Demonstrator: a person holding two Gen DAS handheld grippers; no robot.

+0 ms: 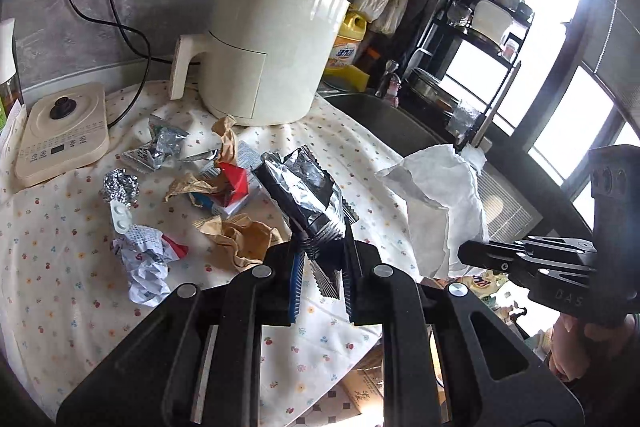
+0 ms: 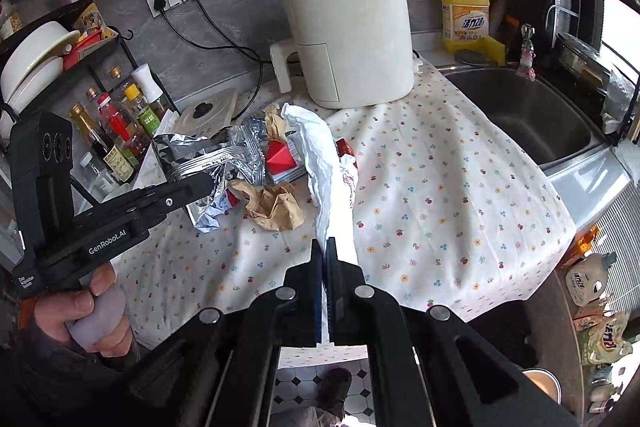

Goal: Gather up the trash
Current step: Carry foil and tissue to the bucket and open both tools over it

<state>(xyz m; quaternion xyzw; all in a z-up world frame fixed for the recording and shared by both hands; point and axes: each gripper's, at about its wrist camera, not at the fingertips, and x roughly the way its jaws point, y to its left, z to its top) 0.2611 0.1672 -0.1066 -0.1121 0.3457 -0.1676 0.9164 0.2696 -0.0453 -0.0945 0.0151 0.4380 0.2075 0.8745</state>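
My left gripper [image 1: 320, 261] is shut on the crimped end of a black and silver foil snack wrapper [image 1: 300, 187], lifted above the flowered tablecloth [image 1: 60, 247]. In the right wrist view that left gripper [image 2: 204, 185] and the foil wrapper [image 2: 192, 151] sit at the left, with a hand on the handle. The right gripper [image 2: 325, 255] is shut on a long crumpled white paper [image 2: 324, 155] that hangs above the cloth. The left wrist view shows this white paper [image 1: 440, 187] at the right gripper's tip [image 1: 464, 253]. Brown paper [image 1: 244, 239], a red carton [image 1: 234, 179], a foil ball [image 1: 120, 185] and crumpled printed paper [image 1: 146, 267] lie on the cloth.
A cream air fryer [image 2: 348, 35] stands at the back of the counter, and a kettle base [image 1: 60, 135] is at its left. The steel sink [image 2: 520, 115] is on the right, with a yellow detergent bottle [image 2: 466, 11] behind it. Sauce bottles [image 2: 116, 127] crowd the left rack.
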